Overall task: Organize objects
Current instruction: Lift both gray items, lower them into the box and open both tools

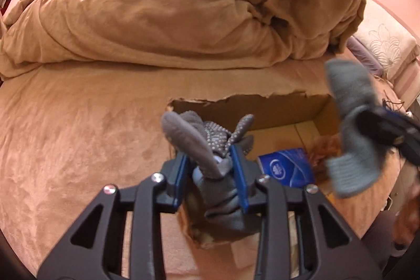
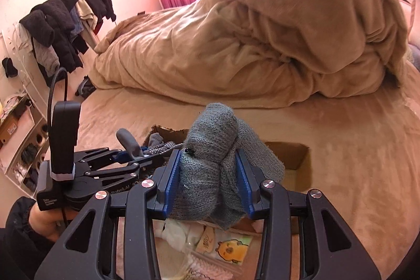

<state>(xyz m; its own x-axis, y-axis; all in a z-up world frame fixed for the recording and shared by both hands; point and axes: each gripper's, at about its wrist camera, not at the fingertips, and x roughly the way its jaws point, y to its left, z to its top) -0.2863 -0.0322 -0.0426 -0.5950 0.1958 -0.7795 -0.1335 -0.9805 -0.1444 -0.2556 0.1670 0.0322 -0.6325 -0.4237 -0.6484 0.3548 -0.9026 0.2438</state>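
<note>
My left gripper (image 1: 213,169) clamps a grey dotted sock (image 1: 210,146) between its fingers, my right gripper (image 2: 208,171) clamps a grey knit sock (image 2: 210,148) the same way, and both hang over the open box (image 1: 288,109) on the bed (image 1: 78,135), a blue packet (image 1: 286,165) inside, beyond my left fingers.

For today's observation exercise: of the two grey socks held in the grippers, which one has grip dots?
The dotted sock in the left gripper; the right gripper holds a plain knit sock.
</note>
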